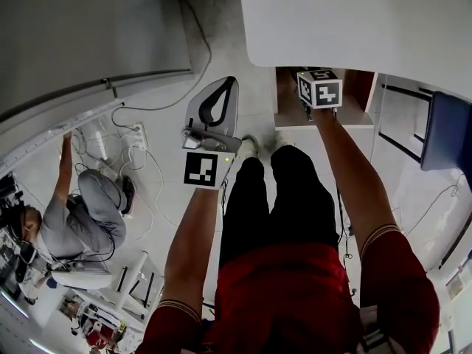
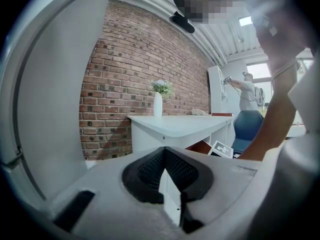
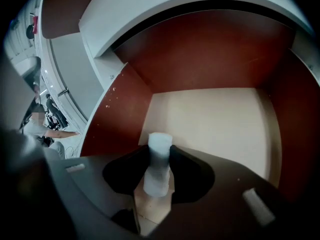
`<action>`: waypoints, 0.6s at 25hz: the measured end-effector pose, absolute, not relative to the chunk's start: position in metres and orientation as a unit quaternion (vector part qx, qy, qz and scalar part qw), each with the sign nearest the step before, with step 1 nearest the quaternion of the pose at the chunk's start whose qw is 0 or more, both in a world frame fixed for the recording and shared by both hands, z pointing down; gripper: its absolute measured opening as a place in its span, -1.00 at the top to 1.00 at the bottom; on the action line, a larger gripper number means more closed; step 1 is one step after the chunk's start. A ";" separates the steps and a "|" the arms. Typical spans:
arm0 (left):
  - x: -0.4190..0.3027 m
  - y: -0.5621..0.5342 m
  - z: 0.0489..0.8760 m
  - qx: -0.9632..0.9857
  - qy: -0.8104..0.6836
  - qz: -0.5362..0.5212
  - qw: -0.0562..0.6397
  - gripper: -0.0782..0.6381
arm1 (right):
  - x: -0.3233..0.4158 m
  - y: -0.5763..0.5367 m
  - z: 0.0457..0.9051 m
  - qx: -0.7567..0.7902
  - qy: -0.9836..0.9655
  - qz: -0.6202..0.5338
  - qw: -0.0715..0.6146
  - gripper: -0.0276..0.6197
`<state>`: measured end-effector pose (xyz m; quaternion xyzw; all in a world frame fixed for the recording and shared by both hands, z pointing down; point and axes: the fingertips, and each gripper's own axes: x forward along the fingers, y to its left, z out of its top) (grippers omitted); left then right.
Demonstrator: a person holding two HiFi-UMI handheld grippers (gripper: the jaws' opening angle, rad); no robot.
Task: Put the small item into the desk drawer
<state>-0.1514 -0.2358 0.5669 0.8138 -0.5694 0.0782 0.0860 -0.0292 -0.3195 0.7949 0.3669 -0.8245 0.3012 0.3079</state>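
White cyl. (image 3: pixel 158 170) gripped btwn R gripper (image 3: pixel 159 152) jaws, above drawer (image 3: pixel 215 115) floor.

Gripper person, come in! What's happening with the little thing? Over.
Left gripper shut, empty. Right gripper shut on small white cylinder, above the open drawer. Nothing in the way.
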 end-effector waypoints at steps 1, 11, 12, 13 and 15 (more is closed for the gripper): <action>-0.153 -0.235 0.567 0.814 -0.569 0.080 0.086 0.77 | -0.029 -0.320 0.796 0.368 -0.823 0.301 0.310 0.46; -0.163 -0.231 0.563 0.811 -0.573 0.083 0.084 0.77 | -0.031 -0.320 0.801 0.370 -0.820 0.294 0.323 0.38; -0.163 -0.230 0.562 0.812 -0.572 0.084 0.084 0.77 | -0.032 -0.319 0.800 0.369 -0.821 0.292 0.324 0.37; -0.162 -0.230 0.562 0.812 -0.572 0.084 0.084 0.77 | -0.031 -0.319 0.799 0.369 -0.821 0.290 0.324 0.36; -0.161 -0.229 0.561 0.813 -0.571 0.084 0.083 0.77 | -0.030 -0.318 0.795 0.369 -0.823 0.286 0.324 0.34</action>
